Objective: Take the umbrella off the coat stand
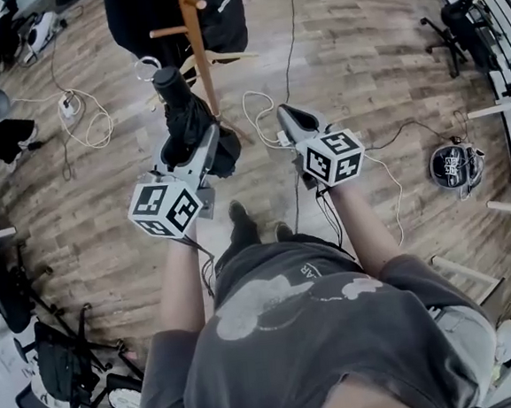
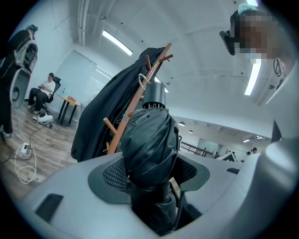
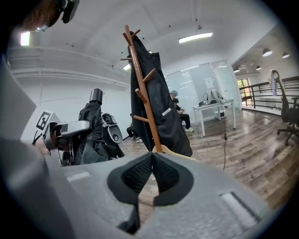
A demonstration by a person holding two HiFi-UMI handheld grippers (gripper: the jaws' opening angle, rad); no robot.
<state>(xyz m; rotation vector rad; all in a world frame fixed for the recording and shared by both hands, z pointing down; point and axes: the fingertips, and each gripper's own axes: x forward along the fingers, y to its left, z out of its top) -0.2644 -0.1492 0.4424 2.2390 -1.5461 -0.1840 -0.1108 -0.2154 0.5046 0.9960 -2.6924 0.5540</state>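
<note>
A folded black umbrella (image 1: pixel 188 123) with a black cylindrical handle (image 1: pixel 169 82) stands upright in my left gripper (image 1: pixel 199 152), which is shut on its bundled fabric. In the left gripper view the umbrella (image 2: pixel 148 140) fills the gap between the jaws of the left gripper (image 2: pixel 150 173), and its handle (image 2: pixel 154 95) sticks up. The wooden coat stand (image 1: pixel 196 35) with a black coat (image 1: pixel 221 11) stands just behind. The right gripper view shows the umbrella (image 3: pixel 93 128) left of the stand (image 3: pixel 144 98) and apart from it. My right gripper (image 1: pixel 286 113) (image 3: pixel 152 161) is shut on nothing.
White cables (image 1: pixel 88 124) and a power strip (image 1: pixel 69 104) lie on the wooden floor at the left, and another cable (image 1: pixel 261 118) lies by the stand's foot. A round dark device (image 1: pixel 452 165) sits at the right. Office chairs (image 1: pixel 453 21) and a desk (image 3: pixel 212 109) stand farther off.
</note>
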